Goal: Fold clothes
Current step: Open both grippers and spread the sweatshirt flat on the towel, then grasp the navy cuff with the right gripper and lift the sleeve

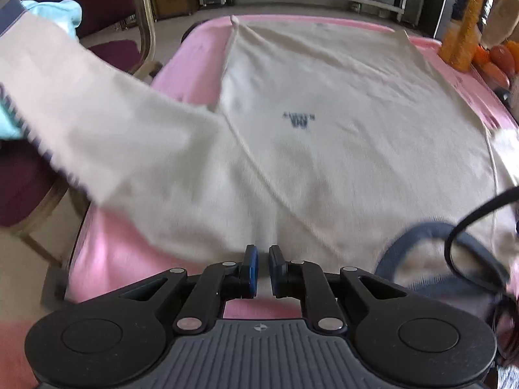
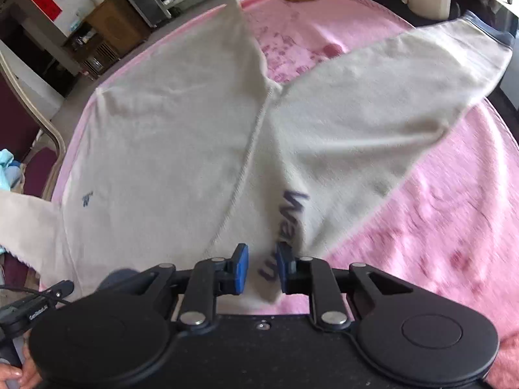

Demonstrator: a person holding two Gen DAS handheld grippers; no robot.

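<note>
Left wrist view looks out over a cream sweatshirt (image 1: 324, 123) spread flat on a pink tablecloth (image 1: 194, 58), with a small dark logo (image 1: 300, 120) well ahead of the fingers. The left gripper (image 1: 263, 269) has its blue pads a narrow gap apart, nothing visibly between them, hovering at the garment's near edge. One sleeve (image 1: 81, 123) stretches out to the left of the fingers, and the navy collar (image 1: 438, 259) lies just to their right. From the right wrist view, the right gripper (image 2: 262, 267) straddles a raised fold of the sweatshirt bearing dark lettering (image 2: 285, 233); whether the pads actually pinch it cannot be told.
</note>
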